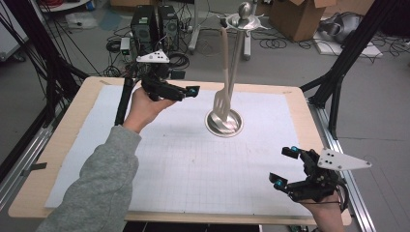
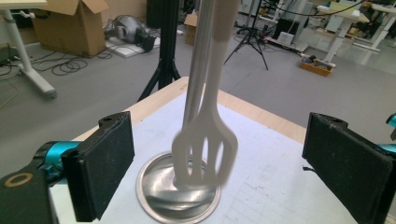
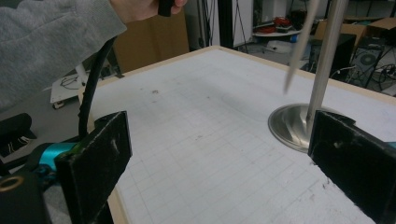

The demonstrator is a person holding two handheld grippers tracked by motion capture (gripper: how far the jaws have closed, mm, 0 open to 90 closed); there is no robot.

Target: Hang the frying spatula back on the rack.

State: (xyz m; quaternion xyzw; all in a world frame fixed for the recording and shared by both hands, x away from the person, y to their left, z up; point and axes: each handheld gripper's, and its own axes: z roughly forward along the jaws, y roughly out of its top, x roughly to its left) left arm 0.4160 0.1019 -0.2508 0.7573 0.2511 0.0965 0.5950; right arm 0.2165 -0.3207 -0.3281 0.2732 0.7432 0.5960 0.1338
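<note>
Although the right gripper [image 1: 286, 166] sits nearest the person, low at the near right corner of the tabletop [image 1: 183, 164], its fingers [image 3: 100, 158] stand wide apart with nothing between them, and the stand is well off ahead of it. Farther out, the left gripper [image 1: 186, 91] is held in a raised hand over the far left part of the tabletop, pointing across toward the hanging spatula [image 1: 222, 99]. Its fingers [image 2: 105, 163] are also spread wide and clamp nothing; seen along them in the left gripper view, the spatula [image 2: 205, 149] hangs between and just beyond the pads, clear of both. That makes the left hand much the nearer one, I'd say.

The spatula hangs from the top of a metal stand [image 1: 245, 19], its long axis close to upright, tilted a little beside the pole, slotted head down over the round steel base [image 1: 224, 123] near the middle of the tabletop. It is pale cream, with a slim handle and a flat head cut by long slots. Its blurred head suggests it may be swinging, so any grasp would need to come in sideways across the handle.
</note>
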